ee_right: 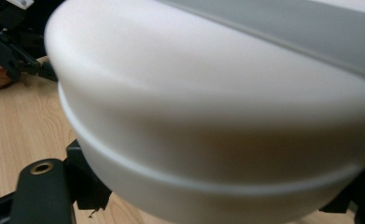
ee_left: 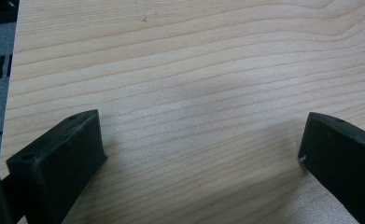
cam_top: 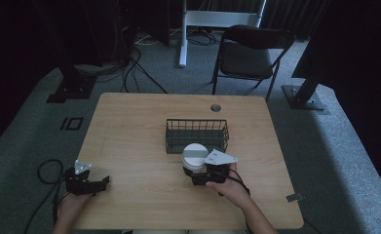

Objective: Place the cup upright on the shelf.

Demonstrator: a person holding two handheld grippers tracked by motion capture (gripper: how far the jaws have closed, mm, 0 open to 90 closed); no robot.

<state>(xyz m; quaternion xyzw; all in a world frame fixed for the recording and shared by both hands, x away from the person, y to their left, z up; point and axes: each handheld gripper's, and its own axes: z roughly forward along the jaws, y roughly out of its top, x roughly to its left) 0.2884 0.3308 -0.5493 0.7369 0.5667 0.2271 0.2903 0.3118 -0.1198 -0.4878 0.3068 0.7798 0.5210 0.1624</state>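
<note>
— White plastic, round, squat: that lidded container with a grey band across its top sits in the right hand-held gripper, just in front of the dark wire basket near the middle of the light wooden desk.

— Clamped on it?

— Looks so. In the right gripper view the black jaws press either side of the container's lower body, below a raised seam. I cannot tell whether its base touches the desk or is lifted.

— So which step is this?

— My judgement: the carry toward the basket, with the grasp already made. Next it needs lifting over the near wire wall, then lowering inside before the jaws let go.

— Its orientation?

— Upright, lid facing up; its axis runs vertical, short against its width. The grey band runs roughly left to right, slightly slanted.

— And the other hand?

— The left hand-held gripper rests at the desk's near left edge, well apart, jaws spread wide over bare wood, holding nothing.
</note>
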